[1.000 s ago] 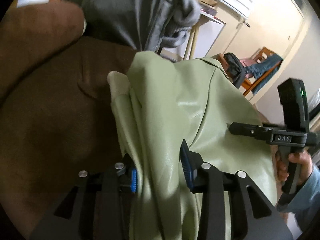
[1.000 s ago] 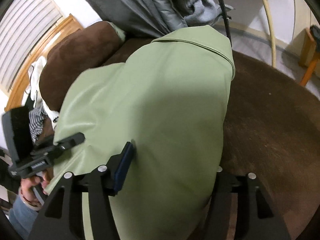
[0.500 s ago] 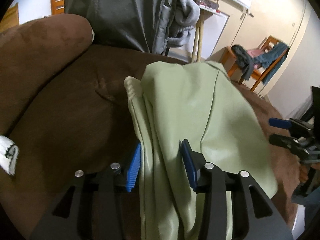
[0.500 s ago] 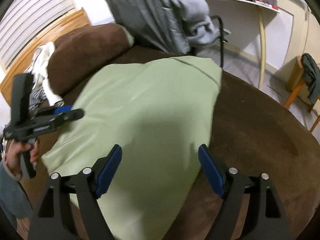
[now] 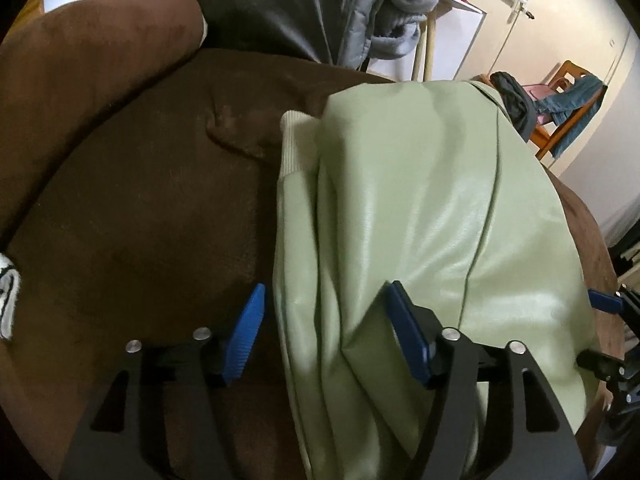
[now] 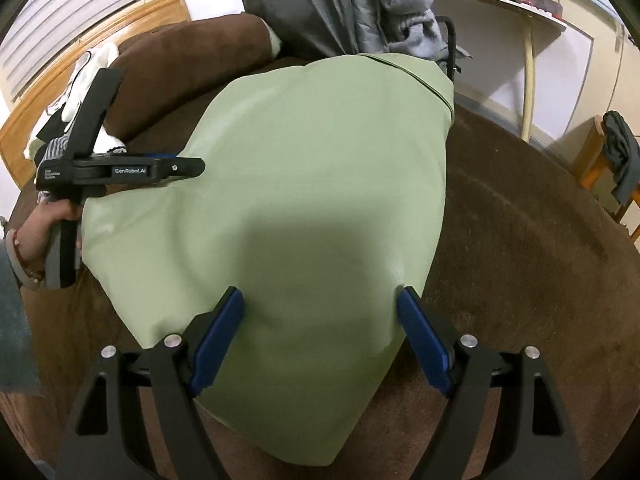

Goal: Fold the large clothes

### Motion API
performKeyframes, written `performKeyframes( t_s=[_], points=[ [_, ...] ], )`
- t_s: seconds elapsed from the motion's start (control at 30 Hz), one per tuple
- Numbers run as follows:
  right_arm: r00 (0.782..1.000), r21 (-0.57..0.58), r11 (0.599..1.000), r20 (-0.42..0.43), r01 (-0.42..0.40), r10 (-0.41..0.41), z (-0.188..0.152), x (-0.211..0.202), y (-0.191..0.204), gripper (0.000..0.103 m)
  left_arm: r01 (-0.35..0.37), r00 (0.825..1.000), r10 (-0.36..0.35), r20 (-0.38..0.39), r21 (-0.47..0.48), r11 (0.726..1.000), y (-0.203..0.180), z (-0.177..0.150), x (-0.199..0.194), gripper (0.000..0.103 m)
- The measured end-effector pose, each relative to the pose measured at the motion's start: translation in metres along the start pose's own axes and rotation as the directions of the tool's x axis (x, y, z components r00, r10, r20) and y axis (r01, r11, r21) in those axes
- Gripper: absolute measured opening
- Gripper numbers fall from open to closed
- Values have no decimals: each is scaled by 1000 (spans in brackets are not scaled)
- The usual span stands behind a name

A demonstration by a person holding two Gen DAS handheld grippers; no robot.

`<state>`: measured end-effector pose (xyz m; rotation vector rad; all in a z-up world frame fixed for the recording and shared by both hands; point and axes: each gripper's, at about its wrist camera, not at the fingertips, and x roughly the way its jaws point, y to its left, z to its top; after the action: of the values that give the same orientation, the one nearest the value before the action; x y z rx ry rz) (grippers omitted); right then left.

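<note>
Left gripper [image 5: 326, 336] jaws spread over the green jacket [image 5: 420, 220] edge at 6 o'clock, right gripper [image 6: 320, 340] jaws spread wide above it, brown bed cover [image 6: 520, 260] beneath

- Green jacket [image 5: 420, 220]: smooth faux-leather look, slight sheen, stitched seams; ribbed knit cuff [image 5: 294, 144], cream, matt.
- Brown cover [image 6: 520, 240] under jacket: suede-like cloth, matt, short nap w/ brush marks.
- Brown cushion [image 5: 88, 52]: same napped cloth.
- Left gripper [image 5: 328, 332]: matt black plastic frame, bright metal screw heads; finger pads [image 5: 246, 334] blue, ribbed, rubbery look.
- Right gripper [image 6: 320, 336]: same build; pads [image 6: 218, 338] blue, matt.
- Grey garments [image 6: 320, 4]: woven cloth, matt; one quilted, one fleecy.
- Chair [image 5: 568, 92]: orange-toned wood, denim draped over.
- Headboard [image 6: 100, 36]: light varnished wood.
</note>
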<state>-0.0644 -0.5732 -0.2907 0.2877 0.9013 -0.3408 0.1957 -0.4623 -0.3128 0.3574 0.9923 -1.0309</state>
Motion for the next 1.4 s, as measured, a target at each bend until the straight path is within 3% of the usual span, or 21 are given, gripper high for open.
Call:
performKeyframes(
  t_s=[0.2, 0.33, 0.4, 0.53, 0.67, 0.83, 0.93, 1.07, 1.27, 1.4],
  points=[
    [1000, 35, 999, -23, 6, -6, 4, 0, -1, 79, 25, 1000, -25, 19, -1, 1000, 3, -3, -7, 69],
    [998, 93, 996, -55, 6, -1, 6, 2, -5, 84, -43, 999, 41, 28, 59, 997, 3, -4, -26, 79],
    [997, 144, 990, -83, 7, 5, 8, 4, -9, 87, -75, 996, 72, 47, 63, 995, 7, -4, -44, 94],
    [991, 223, 974, -131, 32, -3, 12, 6, -11, 90, -135, 988, 134, 71, 20, 991, 16, -2, -82, 96],
    [986, 262, 963, -168, 60, -16, 17, 0, -4, 90, -231, 973, 232, 19, -15, 973, 21, -15, -119, 96],
    [985, 176, 976, -142, 126, -102, 24, -14, 21, 90, -281, 958, 283, 42, -59, 958, 17, -42, -159, 96],
    [988, 148, 980, -96, 131, -118, 22, -26, 34, 90, -273, 954, 282, 106, -85, 958, 7, -62, -181, 96],
    [991, 120, 984, -53, 130, -124, 11, -49, 44, 90, -240, 961, 250, 116, -93, 966, -16, -84, -187, 96],
    [989, 32, 988, 7, 149, -149, -15, -115, 70, 90, -235, 961, 245, 131, -84, 968, -67, -121, -214, 96],
    [990, 4, 990, 6, 140, -140, -33, -163, 89, 90, -237, 957, 252, 140, -116, 964, -98, -135, -254, 96]
  ],
)
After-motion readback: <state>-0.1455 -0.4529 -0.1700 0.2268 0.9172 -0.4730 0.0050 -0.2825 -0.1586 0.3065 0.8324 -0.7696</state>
